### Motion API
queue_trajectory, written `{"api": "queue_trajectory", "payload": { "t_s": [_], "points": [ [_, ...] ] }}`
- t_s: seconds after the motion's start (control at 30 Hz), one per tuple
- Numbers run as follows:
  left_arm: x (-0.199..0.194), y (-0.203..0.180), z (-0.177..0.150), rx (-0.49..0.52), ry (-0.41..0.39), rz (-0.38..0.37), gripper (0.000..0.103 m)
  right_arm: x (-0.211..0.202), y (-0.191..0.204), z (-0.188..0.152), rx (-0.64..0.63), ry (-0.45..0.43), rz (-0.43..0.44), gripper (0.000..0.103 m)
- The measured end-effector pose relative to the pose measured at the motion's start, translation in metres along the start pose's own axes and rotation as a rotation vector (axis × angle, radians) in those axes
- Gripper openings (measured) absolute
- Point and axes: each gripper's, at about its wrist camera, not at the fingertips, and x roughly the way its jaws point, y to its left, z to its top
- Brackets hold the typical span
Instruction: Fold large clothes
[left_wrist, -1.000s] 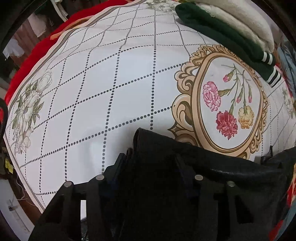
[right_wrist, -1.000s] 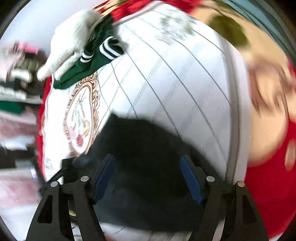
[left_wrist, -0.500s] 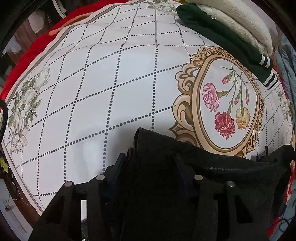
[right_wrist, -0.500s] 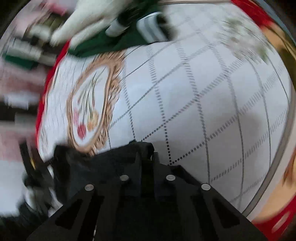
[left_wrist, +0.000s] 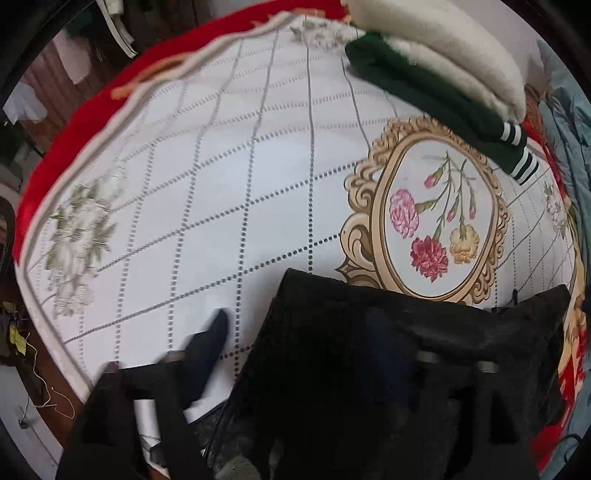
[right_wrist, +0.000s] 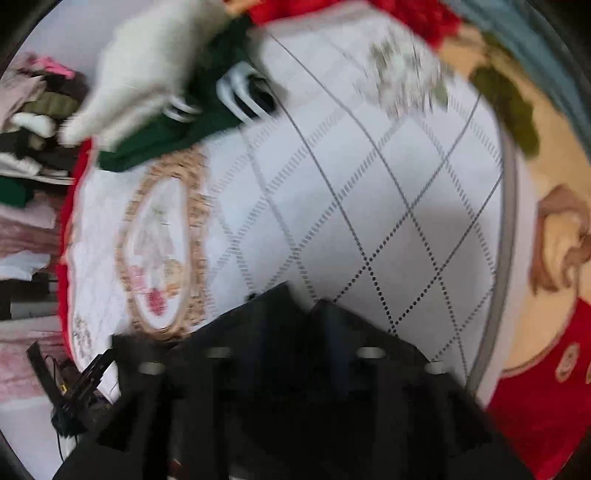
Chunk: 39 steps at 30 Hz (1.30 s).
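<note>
A black garment (left_wrist: 388, 350) lies bunched on the near side of a white quilted cloth (left_wrist: 221, 177) with a dotted diamond pattern and a gold-framed flower medallion. In the left wrist view my left gripper (left_wrist: 299, 332) is open; its left finger (left_wrist: 210, 339) rests on the cloth and the garment covers the right one. In the blurred right wrist view the same garment (right_wrist: 295, 369) lies over my right gripper (right_wrist: 299, 306), whose jaws look apart with cloth draped between them.
A stack of folded clothes, a dark green one with white stripes (left_wrist: 443, 99) under a cream one (left_wrist: 443, 48), sits at the far side of the cloth. Red fabric (left_wrist: 66, 122) borders the white cloth. More clothes pile at the left in the right wrist view (right_wrist: 33, 122).
My left gripper has opened; its left finger has swung out onto the cloth. My right gripper, shut half a second ago, now looks wider and has swung, so its view is blurred.
</note>
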Motion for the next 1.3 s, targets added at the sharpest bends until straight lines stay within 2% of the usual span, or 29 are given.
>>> {"api": "queue_trajectory", "payload": {
  "t_s": [0.07, 0.17, 0.23, 0.27, 0.37, 0.4, 0.5, 0.57, 0.6, 0.67, 0.73, 0.77, 0.8, 0.87, 0.93, 1.0, 1.1, 1.13, 1.2, 1.3],
  "points": [
    [-0.004, 0.005, -0.001, -0.031, -0.002, 0.001, 0.088, -0.014, 0.019, -0.012, -0.054, -0.012, 0.063, 0.053],
    [-0.006, 0.006, -0.004, -0.053, 0.003, 0.025, 0.088, 0.011, 0.052, -0.030, -0.106, 0.114, 0.180, 0.053],
    [-0.006, 0.003, -0.006, -0.059, 0.011, 0.032, 0.088, 0.048, 0.072, -0.040, -0.097, 0.203, 0.231, 0.046],
    [-0.007, 0.002, -0.006, -0.060, 0.010, 0.039, 0.088, 0.070, 0.079, -0.043, -0.077, 0.235, 0.243, 0.037],
    [-0.011, -0.003, -0.008, -0.052, -0.011, 0.057, 0.088, 0.121, 0.084, -0.040, -0.048, 0.230, 0.101, 0.030],
    [-0.013, -0.004, -0.009, -0.046, -0.015, 0.065, 0.088, 0.130, 0.083, -0.039, -0.033, 0.220, 0.086, 0.028],
    [-0.018, -0.011, -0.018, -0.029, -0.018, 0.073, 0.088, 0.129, 0.086, -0.034, -0.016, 0.220, 0.066, 0.028],
    [-0.023, -0.025, -0.026, 0.003, -0.021, 0.076, 0.088, 0.119, 0.081, -0.036, -0.002, 0.232, 0.113, 0.031],
    [-0.025, -0.033, -0.030, 0.016, -0.022, 0.075, 0.088, 0.110, 0.075, -0.037, 0.012, 0.237, 0.159, 0.032],
    [-0.033, -0.054, -0.040, 0.047, -0.028, 0.045, 0.088, 0.084, 0.057, -0.045, 0.041, 0.215, 0.214, 0.043],
    [-0.035, -0.077, -0.049, 0.079, -0.005, -0.005, 0.092, 0.047, 0.030, -0.058, 0.058, 0.108, 0.193, 0.061],
    [-0.033, -0.094, -0.054, 0.102, 0.018, -0.031, 0.093, 0.031, 0.016, -0.067, 0.070, 0.058, 0.180, 0.074],
    [-0.032, -0.108, -0.059, 0.120, 0.035, -0.048, 0.093, 0.011, -0.005, -0.082, 0.100, 0.006, 0.165, 0.077],
    [-0.028, -0.135, -0.070, 0.152, 0.065, -0.081, 0.093, -0.009, -0.039, -0.102, 0.176, -0.012, 0.172, 0.077],
    [-0.020, -0.161, -0.081, 0.192, 0.086, -0.099, 0.093, -0.024, -0.082, -0.135, 0.315, -0.003, 0.206, 0.077],
    [-0.006, -0.181, -0.091, 0.235, 0.109, -0.087, 0.093, -0.028, -0.123, -0.172, 0.453, 0.014, 0.207, 0.077],
    [0.022, -0.195, -0.102, 0.272, 0.139, -0.023, 0.095, -0.007, -0.162, -0.212, 0.580, 0.051, 0.223, 0.077],
    [0.026, -0.194, -0.102, 0.258, 0.135, -0.022, 0.102, 0.004, -0.173, -0.225, 0.623, 0.050, 0.249, 0.077],
    [0.030, -0.190, -0.098, 0.242, 0.134, -0.030, 0.103, 0.023, -0.191, -0.235, 0.688, 0.011, 0.368, 0.077],
    [0.032, -0.191, -0.096, 0.246, 0.141, -0.035, 0.103, 0.045, -0.200, -0.227, 0.713, -0.081, 0.487, 0.077]
  ]
}}
